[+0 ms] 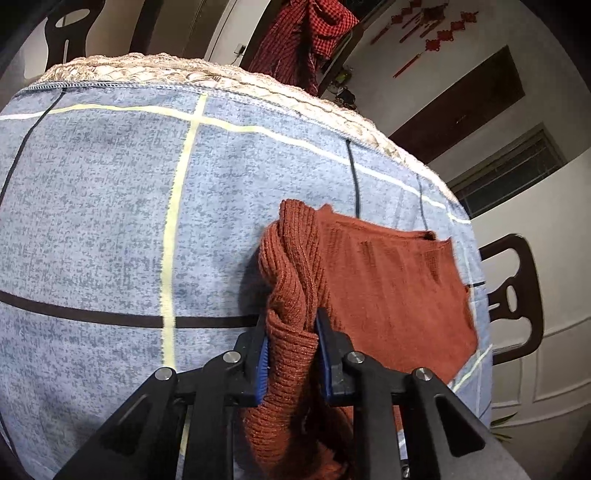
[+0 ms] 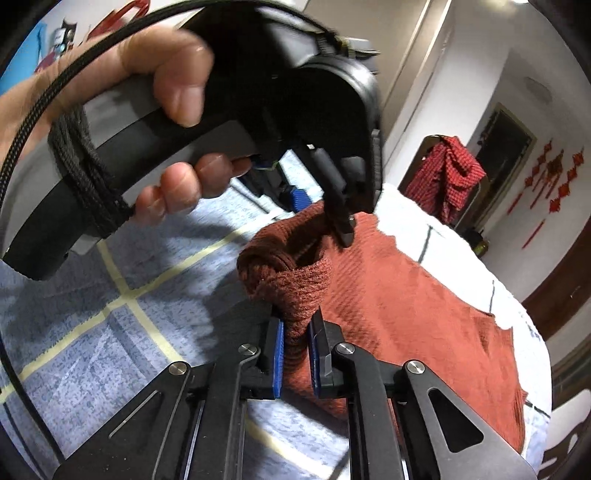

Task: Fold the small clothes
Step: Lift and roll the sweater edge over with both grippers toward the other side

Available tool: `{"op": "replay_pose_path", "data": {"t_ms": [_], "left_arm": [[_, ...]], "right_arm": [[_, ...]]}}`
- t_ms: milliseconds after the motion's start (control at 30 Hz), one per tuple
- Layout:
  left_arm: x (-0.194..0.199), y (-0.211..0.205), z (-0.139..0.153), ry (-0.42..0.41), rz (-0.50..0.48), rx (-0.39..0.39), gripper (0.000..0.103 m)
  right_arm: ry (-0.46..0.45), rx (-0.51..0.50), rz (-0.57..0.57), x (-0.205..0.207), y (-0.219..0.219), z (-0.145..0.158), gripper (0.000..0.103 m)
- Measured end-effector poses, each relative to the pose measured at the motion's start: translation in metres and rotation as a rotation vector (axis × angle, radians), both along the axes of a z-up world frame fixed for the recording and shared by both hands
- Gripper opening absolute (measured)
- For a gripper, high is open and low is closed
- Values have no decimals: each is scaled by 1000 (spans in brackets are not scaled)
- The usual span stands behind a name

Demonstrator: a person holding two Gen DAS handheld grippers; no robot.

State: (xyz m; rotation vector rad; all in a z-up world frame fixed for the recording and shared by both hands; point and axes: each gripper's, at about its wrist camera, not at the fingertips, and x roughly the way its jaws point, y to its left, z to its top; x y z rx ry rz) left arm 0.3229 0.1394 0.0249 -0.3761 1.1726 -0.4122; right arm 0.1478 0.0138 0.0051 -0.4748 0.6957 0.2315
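Note:
A rust-red knitted garment (image 1: 391, 291) lies on the blue checked cloth (image 1: 110, 221), spread to the right. My left gripper (image 1: 291, 354) is shut on a bunched ribbed edge of it. In the right wrist view the same garment (image 2: 413, 314) spreads to the right, and my right gripper (image 2: 297, 354) is shut on another bunched fold of it. The left gripper (image 2: 325, 210) and the hand that holds it (image 2: 177, 74) show just ahead, pinching the garment close to my right fingertips. Both pinched folds are lifted off the cloth.
The cloth covers a table with a woven straw mat edge (image 1: 221, 74) at the far side. Dark wooden chairs (image 1: 517, 295) stand beside the table. A red checked cloth (image 1: 306, 33) hangs on a chair behind; it also shows in the right wrist view (image 2: 447, 173).

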Motion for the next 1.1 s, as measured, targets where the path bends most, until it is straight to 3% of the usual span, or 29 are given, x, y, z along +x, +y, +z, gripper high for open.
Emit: {"op": "replay_pose_path", "data": {"t_ms": [467,1100], "left_arm": [[-1,-56,44,-47,-41,5,24],[9,-172,60,-34,-111,27,24]], "right_arm": [[-95,102,-83,-15,-54,35,10],[-143,162,-206,-41,-145,51,10]]}}
